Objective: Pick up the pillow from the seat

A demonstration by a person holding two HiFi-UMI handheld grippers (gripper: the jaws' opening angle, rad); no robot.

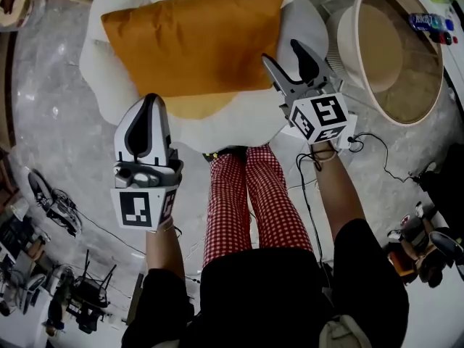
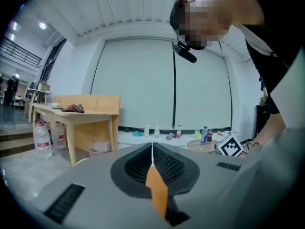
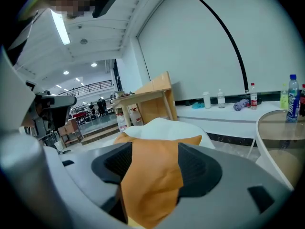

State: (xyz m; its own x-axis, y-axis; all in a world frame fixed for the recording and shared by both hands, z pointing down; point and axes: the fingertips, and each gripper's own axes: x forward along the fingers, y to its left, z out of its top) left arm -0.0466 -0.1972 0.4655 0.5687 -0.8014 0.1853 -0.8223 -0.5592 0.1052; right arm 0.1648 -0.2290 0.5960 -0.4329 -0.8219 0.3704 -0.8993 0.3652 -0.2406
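Note:
The orange pillow (image 1: 196, 42) lies flat on the white cushioned seat (image 1: 109, 93), filling most of its top. My right gripper (image 1: 284, 55) hovers over the pillow's right edge with its jaws wide apart. In the right gripper view the pillow (image 3: 152, 180) fills the gap between the open jaws, and the pads do not press on it. My left gripper (image 1: 147, 101) is shut and empty at the seat's front left edge, short of the pillow. In the left gripper view only a narrow strip of the pillow (image 2: 157, 192) shows below the closed jaws.
A round side table (image 1: 384, 111) stands right of the seat, with bottles (image 1: 431, 24) beyond it. The person's red checked trouser legs (image 1: 250, 194) touch the seat's front. Cables (image 1: 308, 172) lie on the floor, with gear (image 1: 51, 201) at left. A wooden table (image 2: 81, 113) stands beyond.

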